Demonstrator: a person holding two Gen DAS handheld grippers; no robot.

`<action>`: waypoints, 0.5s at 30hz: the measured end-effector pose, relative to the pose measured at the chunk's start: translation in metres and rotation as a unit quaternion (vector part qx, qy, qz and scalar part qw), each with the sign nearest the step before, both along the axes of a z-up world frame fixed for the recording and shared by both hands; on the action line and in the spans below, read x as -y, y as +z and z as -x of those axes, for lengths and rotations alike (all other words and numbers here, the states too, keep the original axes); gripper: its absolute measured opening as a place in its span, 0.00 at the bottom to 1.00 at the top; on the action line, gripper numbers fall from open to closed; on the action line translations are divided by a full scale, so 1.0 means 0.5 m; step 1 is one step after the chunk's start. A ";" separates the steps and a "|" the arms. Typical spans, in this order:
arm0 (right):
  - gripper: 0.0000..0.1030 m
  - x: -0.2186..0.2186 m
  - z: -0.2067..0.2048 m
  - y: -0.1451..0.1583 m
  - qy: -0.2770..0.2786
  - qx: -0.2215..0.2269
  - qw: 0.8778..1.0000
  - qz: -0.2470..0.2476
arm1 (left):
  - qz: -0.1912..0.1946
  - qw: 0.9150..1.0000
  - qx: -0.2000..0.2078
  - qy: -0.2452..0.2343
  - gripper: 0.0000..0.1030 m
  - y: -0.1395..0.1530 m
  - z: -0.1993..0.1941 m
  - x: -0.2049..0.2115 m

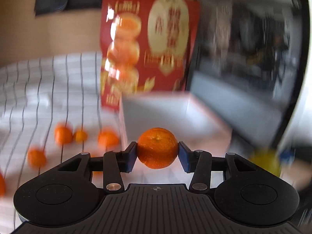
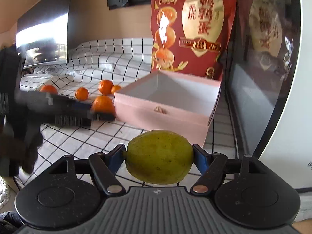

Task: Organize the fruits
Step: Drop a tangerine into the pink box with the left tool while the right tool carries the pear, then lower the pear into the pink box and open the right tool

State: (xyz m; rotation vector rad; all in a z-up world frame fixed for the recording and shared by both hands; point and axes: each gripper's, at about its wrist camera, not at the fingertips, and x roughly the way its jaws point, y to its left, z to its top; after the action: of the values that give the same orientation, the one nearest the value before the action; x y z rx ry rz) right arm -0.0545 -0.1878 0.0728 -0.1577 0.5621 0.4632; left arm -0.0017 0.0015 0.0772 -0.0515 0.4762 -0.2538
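Note:
My left gripper (image 1: 157,153) is shut on an orange mandarin (image 1: 157,148), held off the checked cloth in front of the pink box (image 1: 156,109). In the right wrist view the same gripper (image 2: 101,110) shows blurred at the left, with its mandarin (image 2: 103,104) close to the box's left corner. My right gripper (image 2: 158,154) is shut on a yellow-green fruit (image 2: 159,159), held just before the box's near wall (image 2: 161,115). Inside, the box looks bare. Several loose mandarins (image 2: 81,93) lie on the cloth left of the box; the left wrist view shows these mandarins (image 1: 62,134) too.
A tall red snack bag (image 2: 193,31) stands upright behind the box. A white appliance with a dark glass door (image 2: 253,68) closes off the right side. The black-and-white checked cloth (image 2: 117,58) covers the table, and a dark screen (image 2: 44,39) stands at the far left.

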 end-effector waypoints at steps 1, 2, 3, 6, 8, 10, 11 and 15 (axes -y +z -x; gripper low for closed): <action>0.72 -0.002 0.001 0.005 -0.001 0.003 1.000 0.001 | 0.018 1.000 0.000 -0.004 0.50 0.025 -0.032 0.000; 0.72 -0.004 0.001 0.009 -0.002 0.005 1.000 0.001 | 0.036 0.999 -0.010 -0.009 0.51 0.044 -0.068 -0.001; 0.72 -0.006 0.001 0.012 -0.002 0.006 1.000 0.000 | 0.052 0.998 -0.024 -0.009 0.51 0.056 -0.100 -0.001; 0.72 -0.011 -0.005 0.014 0.001 0.005 1.000 -0.002 | 0.092 0.995 -0.045 0.011 0.50 0.069 -0.177 -0.013; 0.72 -0.013 -0.010 0.015 0.003 0.005 1.000 -0.002 | 0.108 0.994 -0.030 0.009 0.50 0.070 -0.190 -0.025; 0.72 -0.014 -0.019 0.017 0.001 0.006 1.000 -0.004 | 0.120 0.992 -0.022 -0.003 0.50 0.062 -0.186 -0.040; 0.72 -0.014 -0.025 0.019 0.000 0.006 1.000 -0.006 | 0.127 0.992 -0.022 -0.005 0.50 0.056 -0.180 -0.050; 0.72 -0.013 -0.066 0.041 -0.013 0.000 1.000 -0.016 | 0.132 0.991 -0.010 0.007 0.50 0.023 -0.119 -0.095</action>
State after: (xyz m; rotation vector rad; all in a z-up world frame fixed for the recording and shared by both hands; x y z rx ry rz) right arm -0.0215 -0.1814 0.0935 -0.1199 0.5558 0.4467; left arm 0.0580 0.0490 0.0885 -0.3155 0.4597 -0.3024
